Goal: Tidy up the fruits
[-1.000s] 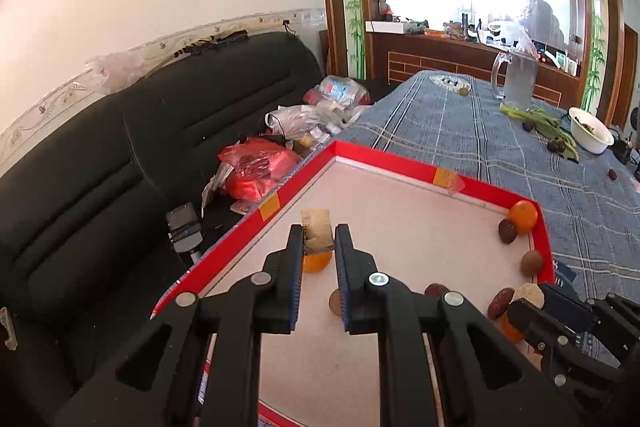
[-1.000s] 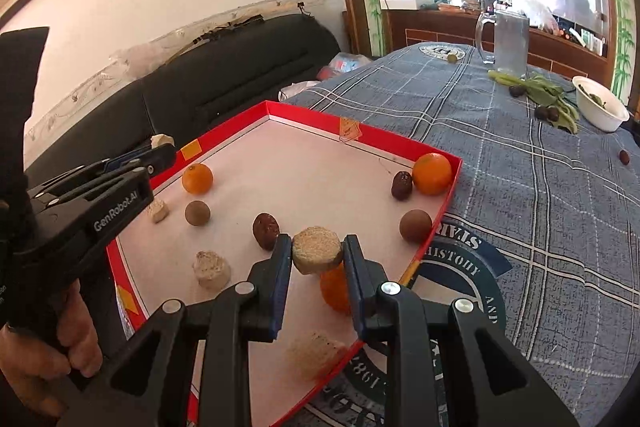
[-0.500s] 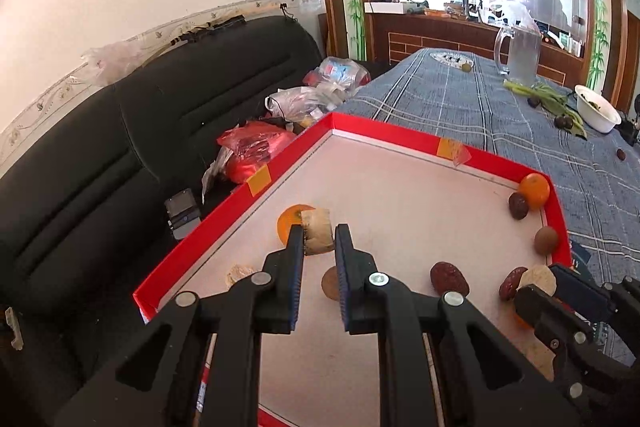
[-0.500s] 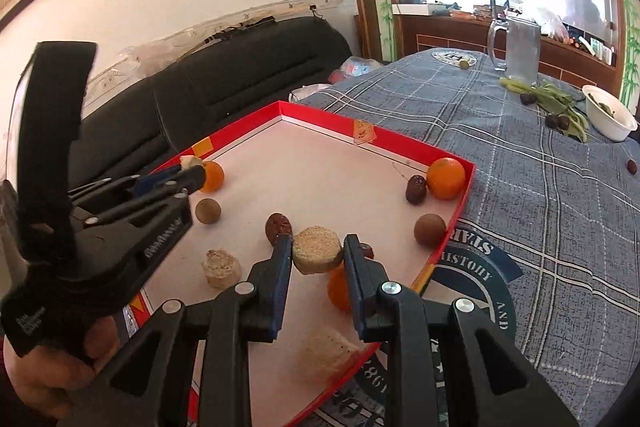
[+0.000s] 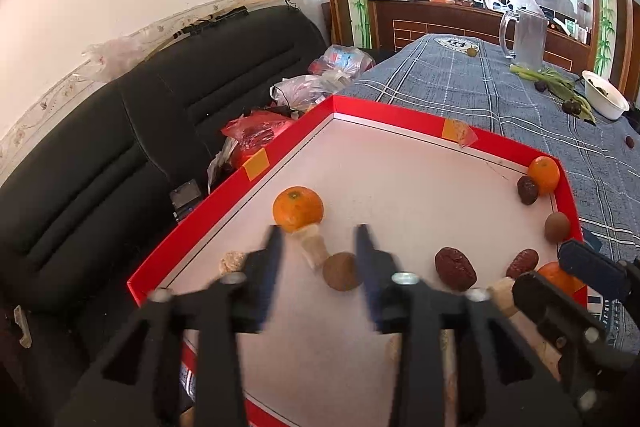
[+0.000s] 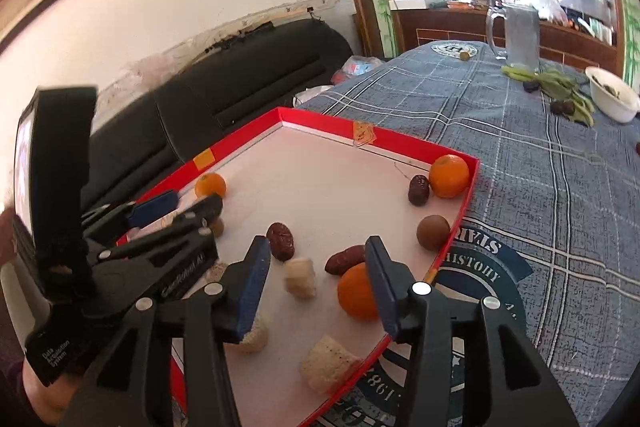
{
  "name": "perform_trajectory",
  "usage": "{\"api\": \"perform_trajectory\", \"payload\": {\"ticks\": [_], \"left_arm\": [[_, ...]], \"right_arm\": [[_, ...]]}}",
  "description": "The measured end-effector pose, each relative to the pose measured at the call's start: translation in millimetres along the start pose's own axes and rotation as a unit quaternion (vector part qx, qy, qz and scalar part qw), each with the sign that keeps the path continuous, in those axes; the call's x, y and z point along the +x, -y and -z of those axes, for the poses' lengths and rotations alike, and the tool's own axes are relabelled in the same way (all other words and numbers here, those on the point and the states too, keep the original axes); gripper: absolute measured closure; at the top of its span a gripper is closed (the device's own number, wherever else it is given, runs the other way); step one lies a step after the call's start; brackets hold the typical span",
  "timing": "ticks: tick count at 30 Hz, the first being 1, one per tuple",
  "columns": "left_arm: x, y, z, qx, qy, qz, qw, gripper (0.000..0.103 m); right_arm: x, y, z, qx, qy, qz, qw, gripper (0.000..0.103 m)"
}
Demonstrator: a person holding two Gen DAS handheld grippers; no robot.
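Both grippers' jaws just opened: left gripper point(image 5: 318, 239) and right gripper point(image 6: 316, 253) each dropped a pale chunk point(image 6: 300, 277) into red tray point(image 6: 400, 143), nothing gripped. "GenRobot.AI" on left gripper body; tablecloth point(image 6: 540, 195) reads "HISTORY". Oranges point(image 5: 298, 207), dates nearby.

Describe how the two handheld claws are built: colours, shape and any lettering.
Both are black plastic frames with silver screws at the pivots and two flat fingers lined with blue ribbed pads. In the right wrist view the left claw carries white lettering on its body and a black strap. The right claw shows the same black-and-blue build.
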State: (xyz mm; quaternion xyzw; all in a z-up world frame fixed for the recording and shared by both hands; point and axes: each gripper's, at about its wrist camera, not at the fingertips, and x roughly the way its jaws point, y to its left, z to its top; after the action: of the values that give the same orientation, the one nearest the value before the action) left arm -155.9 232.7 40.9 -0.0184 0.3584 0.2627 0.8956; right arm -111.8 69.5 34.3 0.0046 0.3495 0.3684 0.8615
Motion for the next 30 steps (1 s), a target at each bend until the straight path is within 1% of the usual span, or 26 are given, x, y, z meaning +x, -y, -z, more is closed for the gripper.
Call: {"api": "perform_trajectory", "payload": {"ticks": [1,3,4,5,6,7,8,11,13,16,18,20,22,24,28,30], "left_arm": [[-2,1,0,0.001,0.003,-0.002,1.0,0.045],[-10,3,0,0.004,0.015,-0.002,0.9999,0.041],[-13,2,0,0.005,0.019,-0.002,0.9998,0.037],[-17,2,0,0.005,0.023,-0.002,0.9997,0.034],[-20,1,0,0.005,0.027,-0.002,0.9996,0.027],[-26,0,-1,0.003,0.035,-0.003,0.9994,0.023],[-31,-1,-1,0.001,0.042,-0.003,0.9991,0.021],[-47,-2,-3,0.002,0.058,0.002,0.9983,0.018],[-59,-3,-3,0.002,0.071,0.002,0.9974,0.009],[-77,-6,-1,0.001,0.09,0.008,0.9959,0.002],[-88,-6,1,0.003,0.098,0.012,0.9951,0.0],[-102,-6,4,0.007,0.112,0.014,0.9936,0.0],[-115,-5,8,0.013,0.121,0.019,0.9924,0.0],[-128,-5,11,0.018,0.124,0.036,0.9915,0.0],[-153,-10,20,0.017,0.141,0.046,0.9888,0.0],[-167,-15,24,0.014,0.148,0.059,0.9871,0.0]], "right_arm": [[-1,1,0,0.001,0.002,0.001,1.0,0.054],[-5,1,-1,-0.001,0.014,0.008,1.0,0.054],[-8,1,-1,-0.001,0.022,0.011,1.0,0.054],[-11,1,-2,-0.002,0.032,0.014,0.999,0.051],[-16,1,-2,-0.005,0.048,0.021,0.999,0.049],[-19,0,-1,-0.008,0.058,0.027,0.998,0.044],[-25,-1,-1,-0.011,0.073,0.034,0.997,0.042],[-37,-1,0,-0.017,0.107,0.048,0.993,0.04],[-45,-2,2,-0.02,0.121,0.06,0.991,0.037],[-60,-3,9,-0.024,0.133,0.076,0.988,0.035],[-73,-3,12,-0.024,0.136,0.083,0.987,0.034],[-85,-2,15,-0.021,0.141,0.092,0.986,0.028],[-102,-2,16,-0.016,0.149,0.1,0.984,0.025],[-124,-3,19,-0.011,0.163,0.107,0.981,0.024],[-156,-8,26,-0.007,0.179,0.127,0.976,0.022],[-170,-10,30,0.003,0.186,0.126,0.974,0.021]]}}
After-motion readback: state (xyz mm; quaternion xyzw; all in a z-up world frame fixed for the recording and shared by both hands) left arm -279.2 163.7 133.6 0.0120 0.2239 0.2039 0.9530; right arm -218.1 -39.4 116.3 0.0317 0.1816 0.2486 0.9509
